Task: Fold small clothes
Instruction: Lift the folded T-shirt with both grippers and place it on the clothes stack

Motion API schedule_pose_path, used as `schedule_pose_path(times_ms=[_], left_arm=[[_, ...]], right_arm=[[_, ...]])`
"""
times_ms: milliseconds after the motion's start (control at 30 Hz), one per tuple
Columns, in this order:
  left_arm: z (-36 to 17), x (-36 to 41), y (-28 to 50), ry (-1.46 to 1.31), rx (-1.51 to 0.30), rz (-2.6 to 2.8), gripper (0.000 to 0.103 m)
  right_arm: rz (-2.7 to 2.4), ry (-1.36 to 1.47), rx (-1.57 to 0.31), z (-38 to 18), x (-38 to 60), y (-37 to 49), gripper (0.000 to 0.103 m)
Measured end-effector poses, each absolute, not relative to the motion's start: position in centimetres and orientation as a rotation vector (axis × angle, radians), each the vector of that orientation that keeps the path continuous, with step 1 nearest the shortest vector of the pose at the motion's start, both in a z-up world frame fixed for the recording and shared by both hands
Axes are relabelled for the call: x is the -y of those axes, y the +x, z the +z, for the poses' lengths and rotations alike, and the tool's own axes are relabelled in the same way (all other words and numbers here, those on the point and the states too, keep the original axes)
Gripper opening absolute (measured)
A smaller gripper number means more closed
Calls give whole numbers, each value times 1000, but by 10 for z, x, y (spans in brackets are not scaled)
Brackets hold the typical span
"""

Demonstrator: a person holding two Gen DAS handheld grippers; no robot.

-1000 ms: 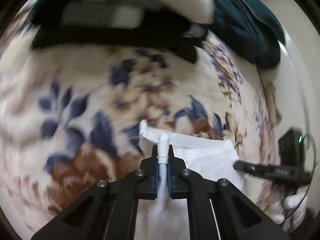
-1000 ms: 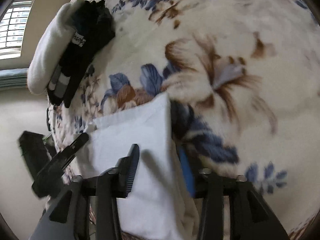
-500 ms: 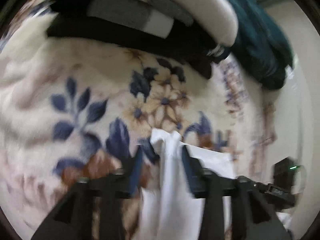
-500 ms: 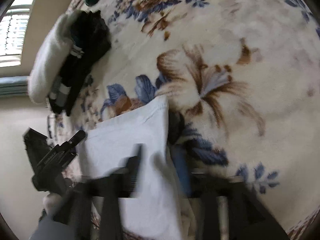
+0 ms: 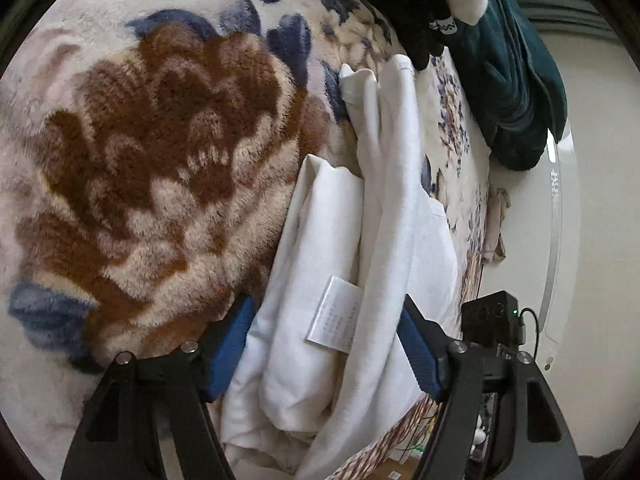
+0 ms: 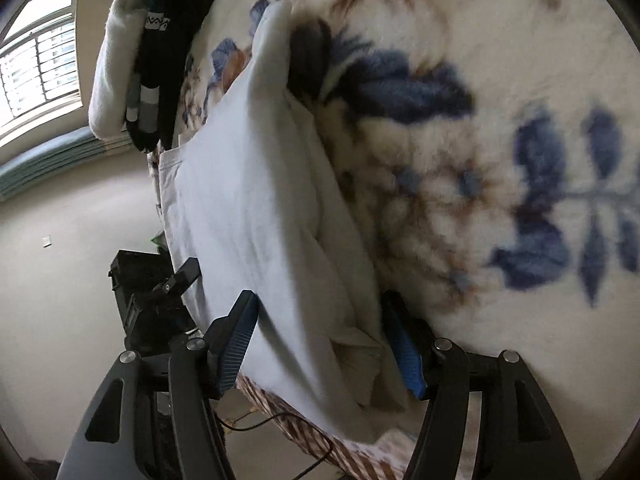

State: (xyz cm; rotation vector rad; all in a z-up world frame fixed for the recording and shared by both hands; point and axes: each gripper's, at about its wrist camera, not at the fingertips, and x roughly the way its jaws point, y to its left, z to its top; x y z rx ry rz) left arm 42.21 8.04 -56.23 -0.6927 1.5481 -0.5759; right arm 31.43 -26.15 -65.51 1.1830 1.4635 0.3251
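Observation:
A white garment (image 5: 372, 240) lies folded in a long strip on the floral fleece blanket (image 5: 152, 128), near the bed's edge. A care label (image 5: 332, 312) shows on it. My left gripper (image 5: 326, 340) is open, its blue-padded jaws either side of the garment's near end. In the right wrist view the same white garment (image 6: 256, 200) runs away from me. My right gripper (image 6: 320, 344) is open, its jaws straddling the garment's near end. The other gripper (image 6: 160, 292) shows at the left of that view.
A pile of black, white and grey clothes (image 6: 148, 64) lies beyond the garment. A dark teal garment (image 5: 512, 72) lies at the bed's far edge. The bed edge drops to the floor on the right of the left wrist view. A window (image 6: 36, 68) is at the left.
My left gripper has let go of the garment's corner and opened. Both grippers have pulled back to the garment's near end; the garment now lies in a narrower folded strip.

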Motion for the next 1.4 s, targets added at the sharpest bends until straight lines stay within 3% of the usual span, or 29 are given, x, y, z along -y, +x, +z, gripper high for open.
schedule_pose_path(times_ms=[367, 433, 467, 500, 600, 1067, 1400], left_arm=[[-561, -87, 395, -691, -1567, -584, 67], [-557, -87, 390, -731, -1522, -583, 64], [-553, -85, 388, -724, -1501, -584, 49], [-549, -84, 386, -718, -1486, -592, 33], [-534, -84, 381, -731, -1436, -600, 27], [-408, -103, 439, -822, -1216, -654, 26], [-295, -119, 616, -733, -974, -698, 26]], right_arm=[[394, 1114, -1511, -651, 239, 333, 66], [402, 1116, -1490, -647, 234, 333, 48], [400, 1109, -1477, -644, 233, 334, 35], [392, 1103, -1464, -640, 232, 334, 29], [384, 1094, -1424, -622, 229, 336, 21], [423, 999, -1231, -467, 227, 401, 18], [506, 884, -1002, -355, 210, 585, 18]])
